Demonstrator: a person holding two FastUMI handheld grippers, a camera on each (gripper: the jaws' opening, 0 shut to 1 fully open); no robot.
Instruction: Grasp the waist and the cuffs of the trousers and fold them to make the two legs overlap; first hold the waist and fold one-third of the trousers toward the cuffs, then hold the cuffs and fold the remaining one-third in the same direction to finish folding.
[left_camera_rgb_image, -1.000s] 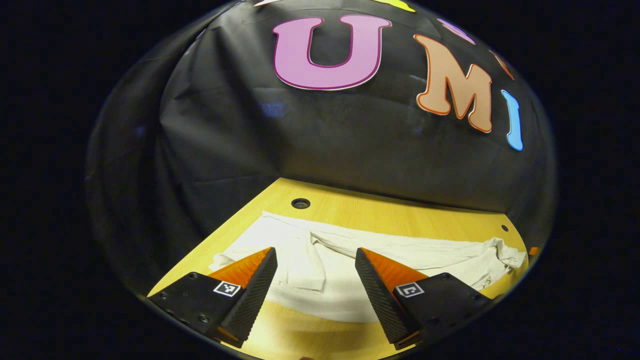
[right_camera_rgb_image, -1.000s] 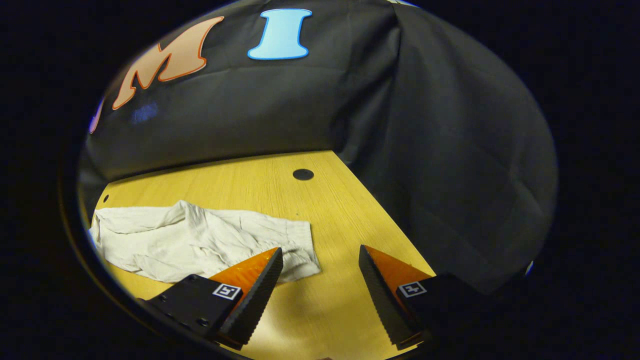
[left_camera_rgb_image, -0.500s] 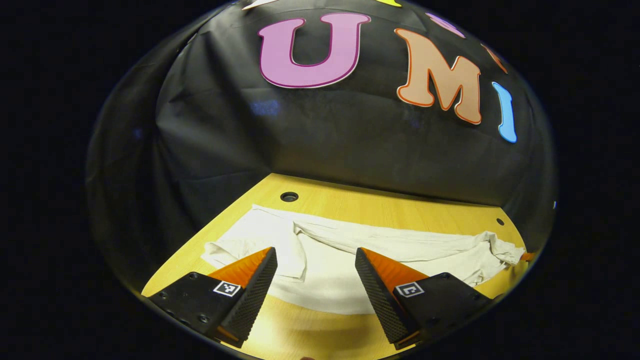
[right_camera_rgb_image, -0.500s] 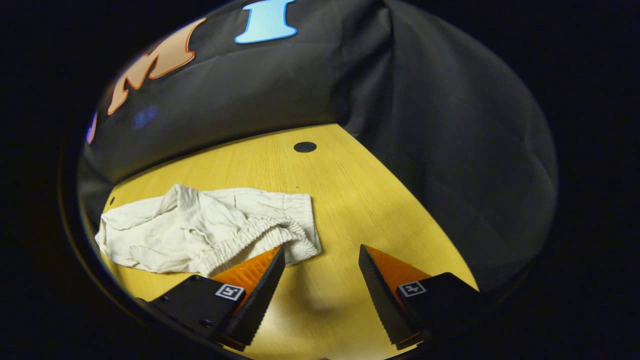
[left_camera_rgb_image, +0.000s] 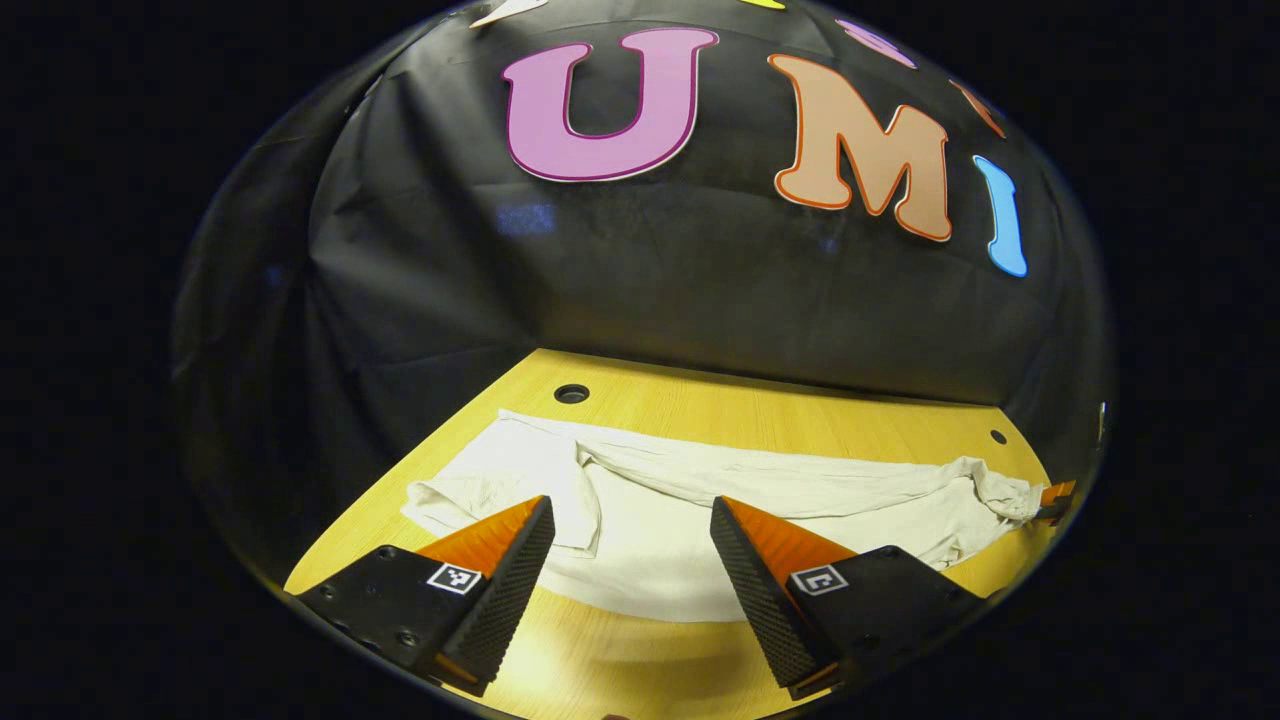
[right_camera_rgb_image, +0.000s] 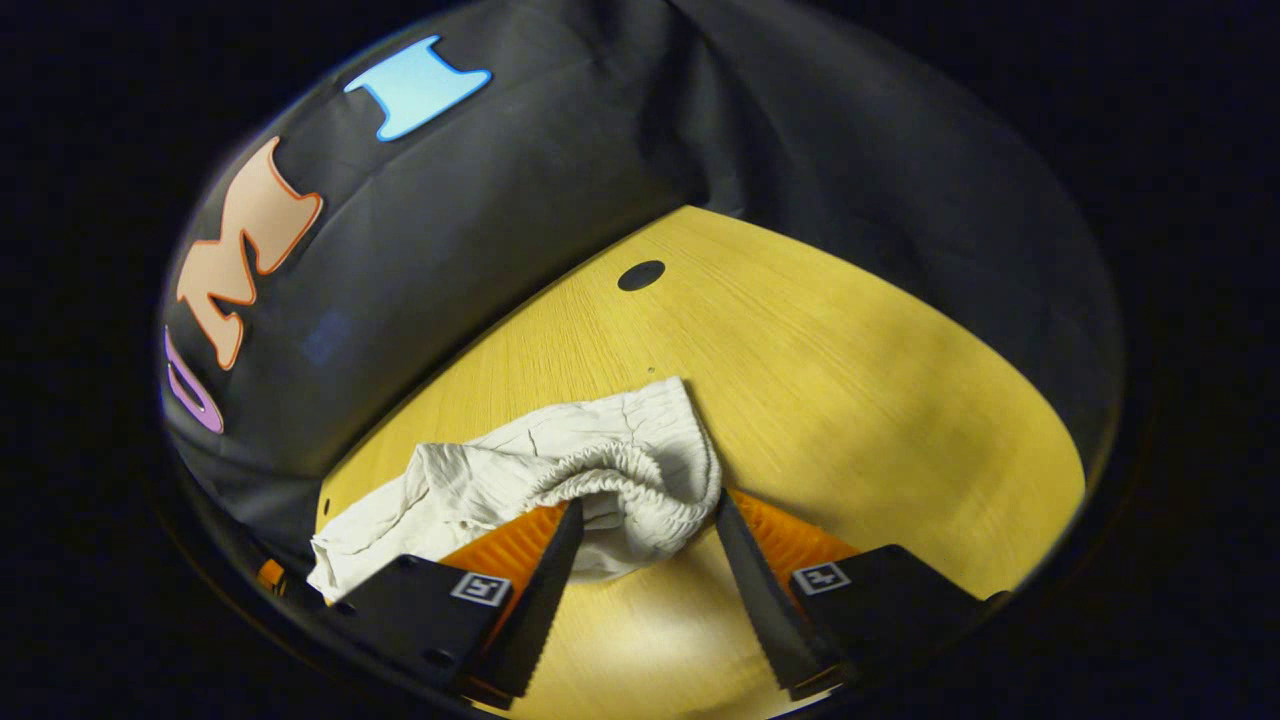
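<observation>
The crumpled off-white cotton trousers (left_camera_rgb_image: 760, 500) lie lengthwise across the yellow wooden counter (right_camera_rgb_image: 880, 380). Your right gripper (right_camera_rgb_image: 640, 560) has its fingers wide around the bunched elastic waist (right_camera_rgb_image: 620, 475); your left gripper (left_camera_rgb_image: 630, 555), fingers wide, hovers over the cuff end. Seat both waist layers deep before closing.

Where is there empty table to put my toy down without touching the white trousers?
In the right gripper view, the table is bare to the right of the trousers' waist, out to the round hole. In the left gripper view, a bare strip runs between the trousers and the wall. It is crowded at the waist, between the right gripper's open jaws.
</observation>
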